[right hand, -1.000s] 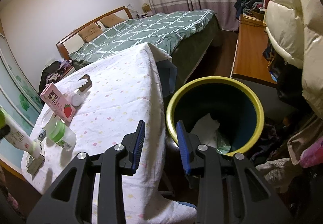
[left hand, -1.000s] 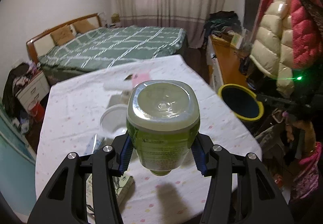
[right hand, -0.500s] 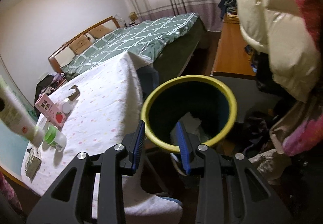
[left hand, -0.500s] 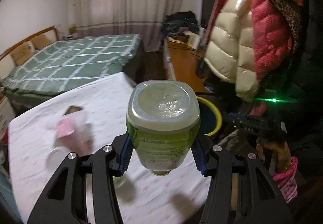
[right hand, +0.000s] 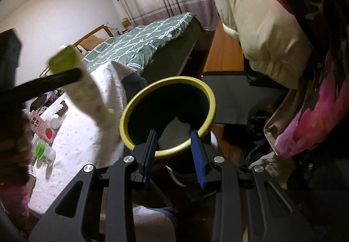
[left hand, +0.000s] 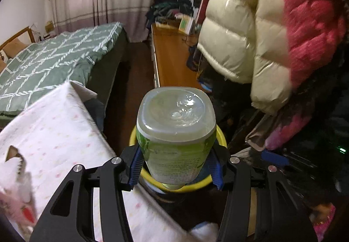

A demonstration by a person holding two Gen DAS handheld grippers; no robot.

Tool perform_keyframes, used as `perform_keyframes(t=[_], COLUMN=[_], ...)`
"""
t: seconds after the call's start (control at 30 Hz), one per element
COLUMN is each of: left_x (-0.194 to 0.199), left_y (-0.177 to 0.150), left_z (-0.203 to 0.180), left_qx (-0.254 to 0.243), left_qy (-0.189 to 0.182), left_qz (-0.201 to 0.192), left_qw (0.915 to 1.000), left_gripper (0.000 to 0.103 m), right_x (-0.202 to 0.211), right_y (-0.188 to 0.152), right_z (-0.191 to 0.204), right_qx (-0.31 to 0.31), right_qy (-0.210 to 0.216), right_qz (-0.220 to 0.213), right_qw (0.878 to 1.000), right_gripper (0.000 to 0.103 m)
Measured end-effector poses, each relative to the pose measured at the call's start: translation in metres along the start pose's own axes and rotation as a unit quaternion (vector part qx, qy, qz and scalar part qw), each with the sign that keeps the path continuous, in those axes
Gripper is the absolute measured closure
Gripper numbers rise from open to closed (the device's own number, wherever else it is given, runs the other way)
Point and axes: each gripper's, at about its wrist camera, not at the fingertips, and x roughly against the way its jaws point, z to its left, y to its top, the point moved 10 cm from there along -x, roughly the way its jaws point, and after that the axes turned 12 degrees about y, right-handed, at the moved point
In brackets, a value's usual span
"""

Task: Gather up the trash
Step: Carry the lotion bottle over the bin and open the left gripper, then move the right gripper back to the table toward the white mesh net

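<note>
A clear plastic bottle with a green label hangs cap down, and my left gripper is shut on its sides. It hovers just off the table corner, over the yellow-rimmed dark bin. The right wrist view shows the same bottle blurred at the left, above and to the left of the bin. White paper lies inside the bin. My right gripper is open at the bin's near rim, with nothing held between its blue pads.
The table under a dotted white cloth holds a pink strawberry milk carton, a green-capped container, a white lid and a torn wrapper. Puffy jackets hang close on the right. A bed and a wooden desk lie beyond.
My left gripper swung right with the bottle, from above the table to above the bin. In the right wrist view the bin came closer and more central, and the bottle entered from the left.
</note>
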Motion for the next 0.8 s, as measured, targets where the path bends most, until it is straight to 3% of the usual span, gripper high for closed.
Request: perform_keyframes(t=[0.1, 0.2, 0.3, 0.5, 0.6, 0.8], left_x=[-0.032, -0.055, -0.053, 0.012, 0.059, 0.131], left_y=[0.0, 0.0, -0.001, -0.009, -0.023, -0.063], left_z=[-0.013, -0.014, -0.008, 0.031, 0.056, 0.109], left_qx=[0.0, 0.004, 0.013, 0.048, 0.06, 0.083], left_qy=[0.003, 0.025, 0.034, 0.037, 0.053, 0.091], left_qz=[0.014, 0.014, 0.013, -0.02, -0.047, -0.062], left_qw=[0.9999, 0.9996, 0.9993, 0.998, 0.9957, 0.9905], left_gripper=[0.051, 0.035, 0.034, 0.025, 0.02, 0.015], right_x=[-0.004, -0.009, -0.013, -0.022, -0.029, -0.043], right_y=[-0.001, -0.001, 0.0, -0.006, -0.01, -0.015], right_z=[-0.008, -0.012, -0.013, -0.014, -0.007, 0.029], right_qx=[-0.008, -0.014, -0.016, -0.017, -0.012, 0.012], right_qy=[0.001, 0.004, 0.006, 0.005, 0.008, 0.024], right_qz=[0.004, 0.007, 0.009, 0.016, 0.024, 0.037], right_qw=[1.0, 1.0, 1.0, 1.0, 1.0, 0.999], right_gripper=[0.071, 0.066, 0.066, 0.066, 0.066, 0.066])
